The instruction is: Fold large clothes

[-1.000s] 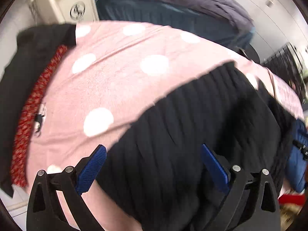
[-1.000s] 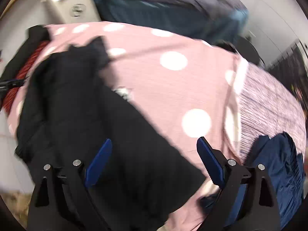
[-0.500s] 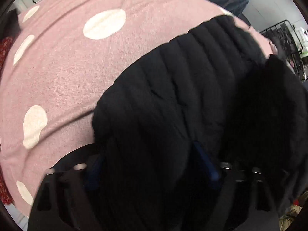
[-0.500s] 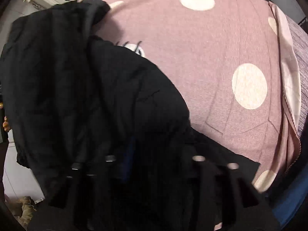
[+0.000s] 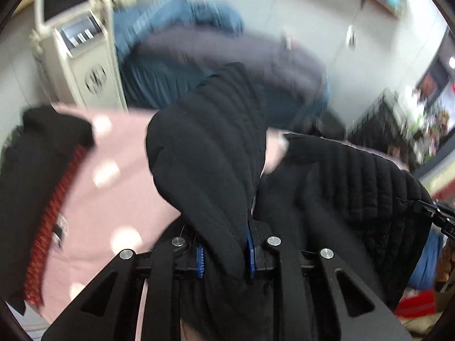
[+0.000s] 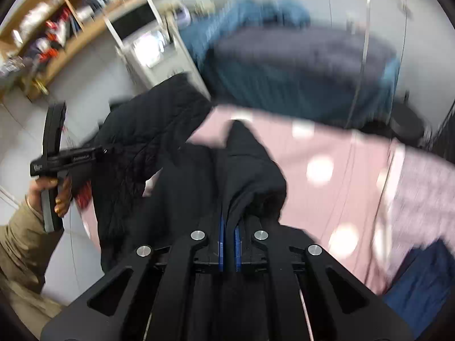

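Note:
A black quilted jacket (image 5: 204, 147) hangs lifted above the pink cover with white dots (image 5: 113, 187). My left gripper (image 5: 224, 253) has a thick fold of it between its blue pads, and its jaws are closing on that fold. In the right wrist view the jacket (image 6: 142, 130) drapes from my right gripper (image 6: 229, 244), which is shut on a thin bunch of the fabric. The left gripper (image 6: 101, 151) shows there too, held by a hand (image 6: 61, 196), pulling another part of the jacket up. Both views are blurred.
A white machine with a screen (image 5: 79, 56) stands behind the bed, beside a blue and grey heap of bedding (image 5: 199, 56). A dark garment with red patterned trim (image 5: 42, 170) lies at the cover's left. A blue garment (image 6: 421, 278) lies lower right. Wooden shelves (image 6: 57, 14) line the wall.
Both grippers went from wide open over the jacket to closed on its fabric. They then rose and tilted up, lifting the jacket off the pink cover.

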A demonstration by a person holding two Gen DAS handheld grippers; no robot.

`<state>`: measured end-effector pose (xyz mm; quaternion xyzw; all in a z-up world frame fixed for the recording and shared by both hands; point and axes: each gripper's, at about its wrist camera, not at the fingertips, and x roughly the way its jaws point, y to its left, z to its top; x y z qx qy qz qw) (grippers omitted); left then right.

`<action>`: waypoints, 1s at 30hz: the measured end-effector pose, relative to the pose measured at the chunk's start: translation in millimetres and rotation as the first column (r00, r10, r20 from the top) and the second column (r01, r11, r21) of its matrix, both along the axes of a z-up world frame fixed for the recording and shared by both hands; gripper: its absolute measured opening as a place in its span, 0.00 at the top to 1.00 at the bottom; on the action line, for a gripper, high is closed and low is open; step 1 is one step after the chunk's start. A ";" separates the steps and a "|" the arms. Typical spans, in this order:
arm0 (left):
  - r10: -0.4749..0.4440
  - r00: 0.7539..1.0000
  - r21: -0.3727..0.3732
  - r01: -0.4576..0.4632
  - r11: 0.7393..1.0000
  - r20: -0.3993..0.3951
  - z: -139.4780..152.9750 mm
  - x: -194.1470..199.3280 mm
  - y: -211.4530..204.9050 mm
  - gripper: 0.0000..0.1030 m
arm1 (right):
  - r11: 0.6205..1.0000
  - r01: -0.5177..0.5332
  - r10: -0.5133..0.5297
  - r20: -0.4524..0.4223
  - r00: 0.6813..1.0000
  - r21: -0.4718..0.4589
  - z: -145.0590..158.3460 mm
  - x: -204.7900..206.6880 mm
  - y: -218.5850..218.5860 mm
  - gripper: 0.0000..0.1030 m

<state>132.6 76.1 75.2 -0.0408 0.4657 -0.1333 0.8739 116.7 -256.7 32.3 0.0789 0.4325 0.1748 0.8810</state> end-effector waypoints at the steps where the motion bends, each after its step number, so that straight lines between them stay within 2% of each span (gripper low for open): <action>1: 0.023 0.999 -0.021 -0.022 1.000 0.031 14.7 1.9 7.3 0.80 | 1.000 0.017 -0.018 0.048 0.999 0.005 17.4 -0.2 -9.2 0.95; 3: 0.084 0.992 -0.089 -0.076 0.993 0.090 47.7 10.5 20.1 0.80 | 0.996 0.079 -0.084 0.128 0.988 0.040 49.7 4.1 -33.8 0.95; 6: 0.161 0.978 -0.106 -0.147 0.983 0.136 66.3 20.0 39.9 0.80 | 0.978 0.192 -0.203 0.155 0.967 0.082 67.3 11.7 -81.7 0.95; 8: 0.225 0.967 -0.104 -0.213 0.972 0.121 57.8 21.8 59.8 0.80 | 0.963 0.260 -0.268 0.150 0.952 0.075 58.5 21.4 -108.2 0.95; 10: 0.272 0.956 -0.094 -0.263 0.960 0.107 44.5 24.6 76.5 0.80 | 0.942 0.330 -0.335 0.119 0.935 0.061 34.2 34.4 -130.9 0.95; 12: 0.384 0.923 -0.108 -0.379 0.919 0.023 7.5 31.2 109.8 0.76 | 0.891 0.443 -0.446 0.009 0.895 0.097 -1.3 38.2 -171.8 0.94; 13: 0.436 0.899 -0.101 -0.437 0.894 -0.030 -10.7 33.7 129.3 0.74 | 0.841 0.523 -0.515 -0.091 0.852 0.138 -26.4 40.1 -197.5 0.93; 14: 0.516 0.848 -0.077 -0.526 0.847 -0.122 -40.8 34.6 148.5 0.72 | 0.783 0.606 -0.578 -0.197 0.792 0.140 -54.2 36.7 -220.1 0.90; 15: 0.567 0.798 -0.061 -0.588 0.806 -0.201 -68.6 32.3 164.3 0.67 | 0.749 0.652 -0.608 -0.265 0.749 0.123 -75.4 34.3 -227.6 0.88; 16: 0.593 0.760 -0.050 -0.626 0.778 -0.266 -92.9 28.5 176.2 0.64 | 0.718 0.690 -0.632 -0.326 0.703 0.096 -97.6 34.8 -242.9 0.82; 18: 0.630 0.706 -0.010 -0.668 0.744 -0.324 -121.5 16.7 185.9 0.51 | 0.640 0.768 -0.672 -0.479 0.565 0.008 -146.9 21.8 -264.8 0.60; 19: 0.636 0.698 0.006 -0.672 0.740 -0.330 -128.2 11.6 186.1 0.42 | 0.617 0.787 -0.668 -0.529 0.523 0.000 -163.4 12.5 -268.5 0.43; 20: 0.641 0.692 0.039 -0.669 0.743 -0.332 -139.7 5.7 185.9 0.21 | 0.600 0.800 -0.667 -0.551 0.502 0.003 -173.6 1.9 -270.1 0.40; 21: 0.655 0.684 0.089 -0.666 0.740 -0.321 -147.2 -0.3 185.5 0.13 | 0.594 0.804 -0.672 -0.554 0.491 -0.008 -181.5 -5.0 -268.7 0.40; 23: 0.671 0.678 0.137 -0.665 0.734 -0.299 -153.4 -8.4 188.4 0.12 | 0.634 0.770 -0.670 -0.551 0.497 -0.076 -190.0 -5.8 -259.2 0.29; 25: 0.686 0.661 0.165 -0.673 0.722 -0.304 -152.4 -7.9 198.7 0.09 | 0.650 0.752 -0.678 -0.529 0.510 -0.108 -192.0 -14.1 -255.6 0.28; 26: 0.705 0.643 0.184 -0.686 0.704 -0.300 -151.2 -10.3 200.9 0.09 | 0.662 0.738 -0.687 -0.501 0.527 -0.132 -185.4 -10.5 -248.4 0.28; 27: 0.713 0.639 0.182 -0.695 0.696 -0.289 -147.1 -12.1 200.4 0.09 | 0.676 0.720 -0.693 -0.467 0.549 -0.158 -178.5 -10.3 -242.9 0.28; 29: 0.700 0.662 0.158 -0.687 0.709 -0.266 -135.1 -19.3 194.0 0.09 | 0.716 0.662 -0.691 -0.369 0.622 -0.224 -161.2 -6.5 -223.0 0.24; 30: 0.679 0.690 0.148 -0.666 0.731 -0.249 -127.8 -16.0 184.8 0.09 | 0.737 0.633 -0.673 -0.342 0.656 -0.235 -154.5 -0.6 -212.5 0.22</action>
